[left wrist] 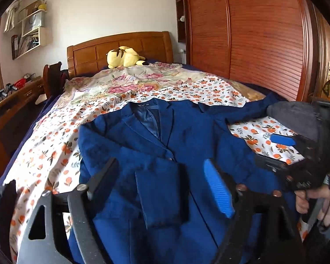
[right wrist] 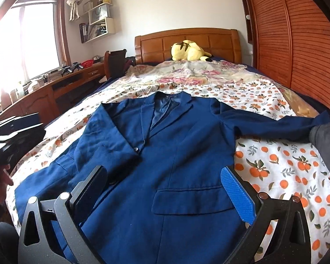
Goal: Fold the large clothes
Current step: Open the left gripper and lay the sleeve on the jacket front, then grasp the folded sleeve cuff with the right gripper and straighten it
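One sleeve [left wrist: 158, 189] is folded across the blue blazer [right wrist: 165, 154] on the bed [right wrist: 286, 165]; both grippers' jaws are released, empty. Next: the outstretched sleeve [right wrist: 275, 125] at three o'clock.

The blue jacket [right wrist: 176, 149] runs off the near edge in both wrist views, so its hem is unseen, and a dark grey sleeve [right wrist: 327, 140] hides the cuff of its right arm. The window [right wrist: 33, 39] is washed out by glare. Small items on the left surface [right wrist: 44, 92] are too small to tell.
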Motion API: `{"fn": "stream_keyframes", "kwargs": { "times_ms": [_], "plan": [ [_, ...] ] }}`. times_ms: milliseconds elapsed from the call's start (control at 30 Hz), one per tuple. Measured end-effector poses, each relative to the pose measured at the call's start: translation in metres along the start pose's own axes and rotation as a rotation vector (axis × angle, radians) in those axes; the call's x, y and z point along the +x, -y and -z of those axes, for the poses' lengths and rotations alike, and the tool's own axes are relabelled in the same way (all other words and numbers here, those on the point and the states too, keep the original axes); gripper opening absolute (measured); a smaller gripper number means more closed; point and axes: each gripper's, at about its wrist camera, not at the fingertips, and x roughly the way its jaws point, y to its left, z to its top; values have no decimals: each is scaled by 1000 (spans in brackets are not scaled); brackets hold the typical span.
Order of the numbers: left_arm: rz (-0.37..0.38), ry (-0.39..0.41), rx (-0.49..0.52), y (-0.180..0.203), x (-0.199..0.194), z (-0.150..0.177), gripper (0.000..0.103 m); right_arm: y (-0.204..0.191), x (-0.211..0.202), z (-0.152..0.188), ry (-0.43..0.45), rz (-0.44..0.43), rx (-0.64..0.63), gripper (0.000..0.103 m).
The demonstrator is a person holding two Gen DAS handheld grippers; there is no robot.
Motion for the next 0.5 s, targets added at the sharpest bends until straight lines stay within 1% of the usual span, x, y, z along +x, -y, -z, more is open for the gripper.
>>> {"fn": "stream_keyframes", "kwargs": {
  "times_ms": [133, 267, 500],
  "plan": [
    [-36, 17, -19, -10, -18, 16, 81, -6, 1, -1, -9, -4, 4, 103],
    [-62, 21, -42, -23, -35, 34, 81, -16, 7, 0, -20, -3, -18, 103],
    [-120, 31, -75, -53, -58, 68, 81, -34, 32, 1, -70, -42, -64, 101]
  ]
}}
